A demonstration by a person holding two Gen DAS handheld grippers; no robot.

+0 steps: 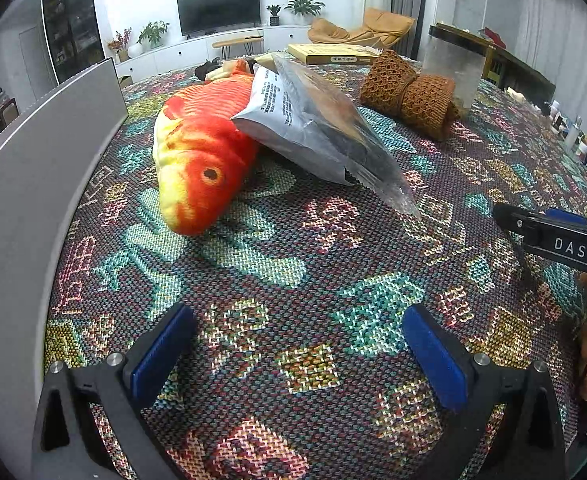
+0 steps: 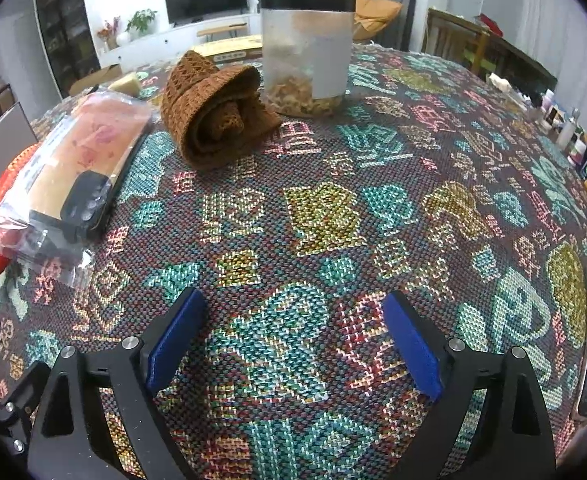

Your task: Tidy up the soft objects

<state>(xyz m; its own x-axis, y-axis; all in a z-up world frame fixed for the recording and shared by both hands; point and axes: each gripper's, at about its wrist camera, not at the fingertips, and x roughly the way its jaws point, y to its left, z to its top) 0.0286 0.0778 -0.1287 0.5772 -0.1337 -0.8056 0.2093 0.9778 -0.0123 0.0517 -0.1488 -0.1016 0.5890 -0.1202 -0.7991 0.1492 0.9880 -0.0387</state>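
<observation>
Holding yellowish bits low down, clear jar [image 2: 307, 54].

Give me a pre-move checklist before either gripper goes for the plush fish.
1. Left gripper open, nothing between the pads: ok.
2. Right gripper open and empty: ok.
3. Plush fish free to lift: not ok, the plastic bag leans on it.
4. Knitted brown roll clear of the fish: ok.
5. Clear jar upright, lid on: ok.
6. Drop-off spot identified: cannot tell.
</observation>
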